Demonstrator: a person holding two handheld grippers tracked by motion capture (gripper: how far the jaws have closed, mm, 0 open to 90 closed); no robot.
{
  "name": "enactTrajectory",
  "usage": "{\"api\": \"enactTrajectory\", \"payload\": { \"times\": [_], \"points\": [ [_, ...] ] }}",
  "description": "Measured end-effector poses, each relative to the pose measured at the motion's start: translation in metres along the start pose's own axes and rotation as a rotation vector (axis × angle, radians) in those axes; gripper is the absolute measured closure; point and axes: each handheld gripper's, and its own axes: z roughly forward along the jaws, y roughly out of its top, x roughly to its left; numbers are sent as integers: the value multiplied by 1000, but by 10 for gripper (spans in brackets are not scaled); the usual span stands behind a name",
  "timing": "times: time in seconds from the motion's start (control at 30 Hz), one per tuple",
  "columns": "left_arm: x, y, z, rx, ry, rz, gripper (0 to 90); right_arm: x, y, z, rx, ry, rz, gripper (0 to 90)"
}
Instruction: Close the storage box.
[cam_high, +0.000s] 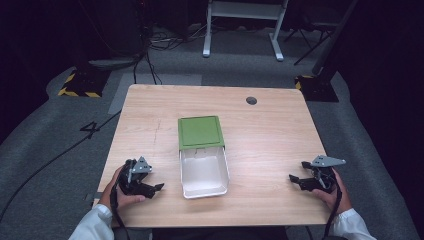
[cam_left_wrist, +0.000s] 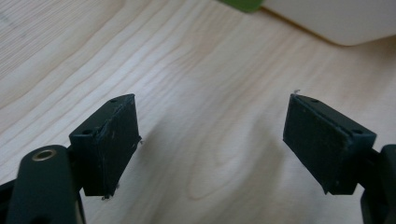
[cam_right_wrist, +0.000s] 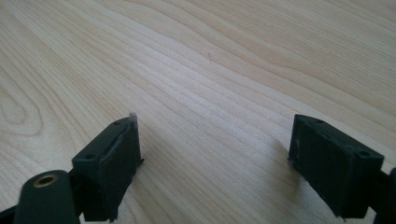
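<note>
A white open box (cam_high: 204, 172) lies at the middle of the wooden table (cam_high: 260, 135), with a green lid (cam_high: 200, 132) resting at its far end. My left gripper (cam_high: 156, 188) rests near the front left edge, open, a short way left of the box. In the left gripper view the gripper (cam_left_wrist: 210, 140) has nothing between its fingers, and the box's white corner (cam_left_wrist: 336, 21) and a bit of green lid (cam_left_wrist: 243, 4) sit ahead. My right gripper (cam_high: 296, 179) rests near the front right edge, open. The right gripper view shows the gripper (cam_right_wrist: 215, 161) over bare wood.
A round cable hole (cam_high: 251, 100) sits near the table's far right. Beyond the table lie grey carpet, floor cables (cam_high: 150, 60), a white desk frame (cam_high: 242, 25) and yellow-black striped bases (cam_high: 80, 85). Bare wood lies on both sides of the box.
</note>
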Motion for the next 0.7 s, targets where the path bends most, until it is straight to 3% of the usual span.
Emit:
{"api": "enactTrajectory", "payload": {
  "times": [0.13, 0.2, 0.37, 0.5, 0.6, 0.7],
  "points": [
    [-12, 1, -6, -30, -35, 29, 217, 0, 0, 0, 0, 0, -3, 166],
    [-19, 1, -11, -48, -19, 55, 218, 0, 0, 0, 0, 1, -1, 166],
    [-22, 2, -22, -109, -24, 68, 222, 0, 0, 0, 0, 1, -3, 164],
    [-22, 13, -28, -137, -39, 86, 213, 0, 0, 1, 0, 1, -3, 163],
    [-29, 26, -32, -170, -72, 97, 199, 0, 1, 1, 0, 2, -3, 163],
    [-39, 33, -31, -165, -90, 126, 198, 0, 1, 1, 0, 2, -3, 163]
  ]
}}
